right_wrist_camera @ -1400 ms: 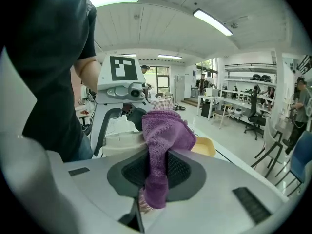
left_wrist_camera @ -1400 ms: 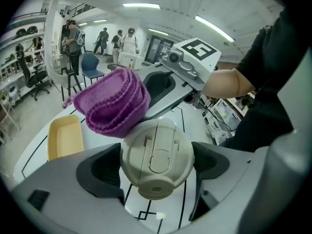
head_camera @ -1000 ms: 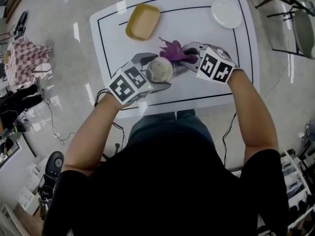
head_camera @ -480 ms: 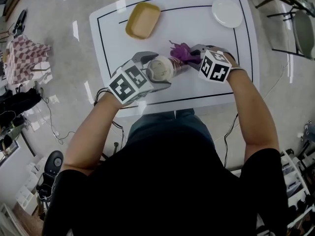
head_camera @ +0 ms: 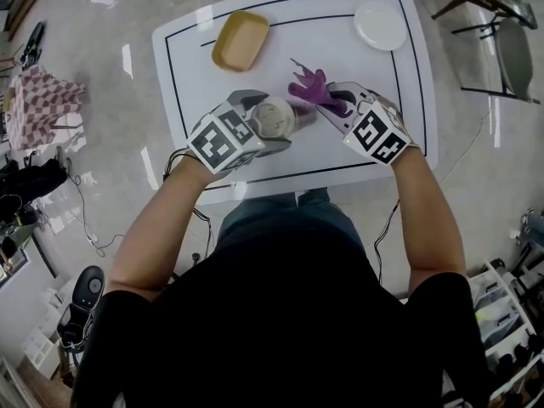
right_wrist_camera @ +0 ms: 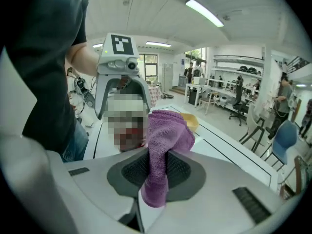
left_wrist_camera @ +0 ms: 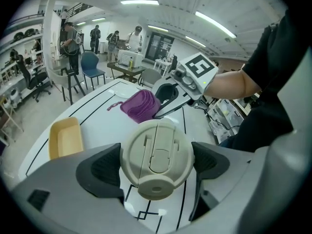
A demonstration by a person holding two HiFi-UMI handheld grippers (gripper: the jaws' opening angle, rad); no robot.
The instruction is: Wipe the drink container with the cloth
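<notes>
The left gripper (head_camera: 269, 122) grasps the cup (left_wrist_camera: 156, 152) around its lid; just beyond it, the right gripper (right_wrist_camera: 157, 173) clenches the purple cloth (right_wrist_camera: 168, 133).

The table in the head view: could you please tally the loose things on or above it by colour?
Yellow: 1, the tray
White: 1, the plate
Purple: 1, the cloth
Beige-lidded: 1, the drink container
Total: 4

Purple cloth (head_camera: 310, 87), beige-lidded drink container (head_camera: 274, 117), yellow tray (head_camera: 240, 41)
</notes>
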